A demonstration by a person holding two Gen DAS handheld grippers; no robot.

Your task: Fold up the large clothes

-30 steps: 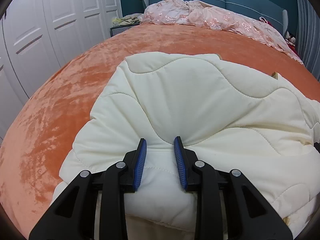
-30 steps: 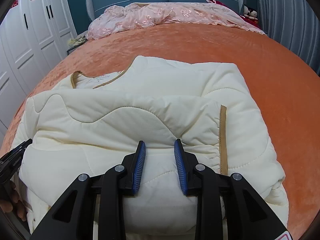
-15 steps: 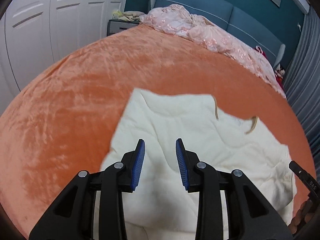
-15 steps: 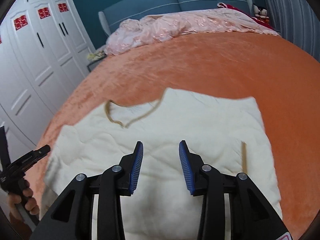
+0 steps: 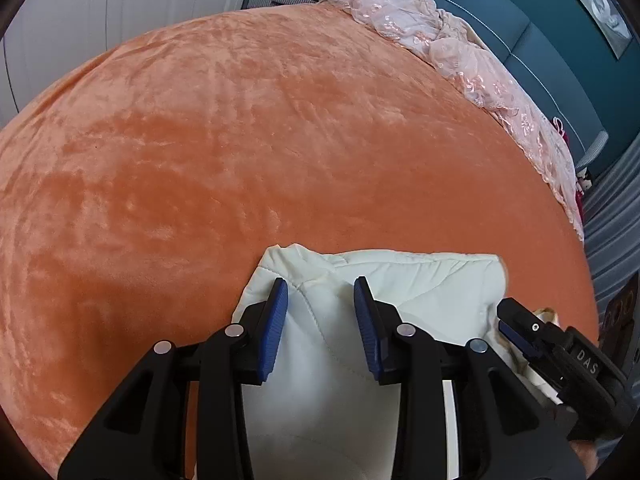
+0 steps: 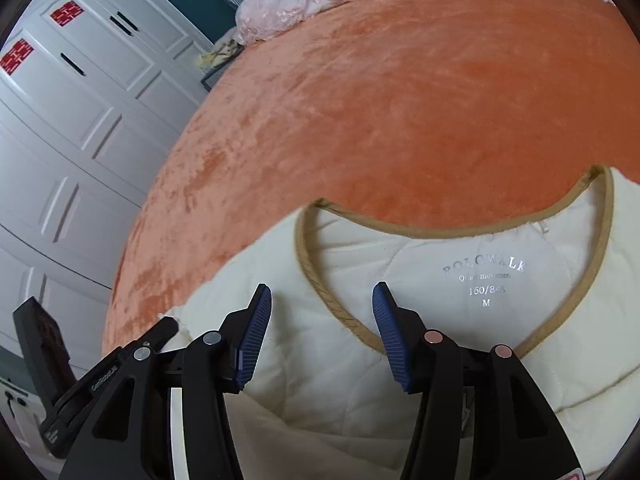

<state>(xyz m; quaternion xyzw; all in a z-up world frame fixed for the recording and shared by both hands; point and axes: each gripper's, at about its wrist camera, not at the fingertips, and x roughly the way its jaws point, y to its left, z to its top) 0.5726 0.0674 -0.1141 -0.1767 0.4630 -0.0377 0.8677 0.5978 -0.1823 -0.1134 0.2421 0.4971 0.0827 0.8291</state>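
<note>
Both grippers are seen parted, nothing clamped: left gripper (image 5: 321,312) is poised over the quilted cream jacket (image 5: 420,292), right gripper (image 6: 322,322) over its tan-trimmed neckline (image 6: 320,280) beside the printed size label (image 6: 486,280). An orange bedspread (image 5: 240,140) is spread beneath the jacket, pink lace bedding (image 5: 460,52) is heaped at the headboard, and white wardrobes (image 6: 72,120) are seen beyond.

Home bedroom: orange-covered bed (image 5: 240,140), white wardrobe (image 6: 80,120).

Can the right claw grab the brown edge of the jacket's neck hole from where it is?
Probably yes. The right claw is open, and the brown neck trim of the cream jacket runs right between its fingers, with nothing on top of it.
</note>
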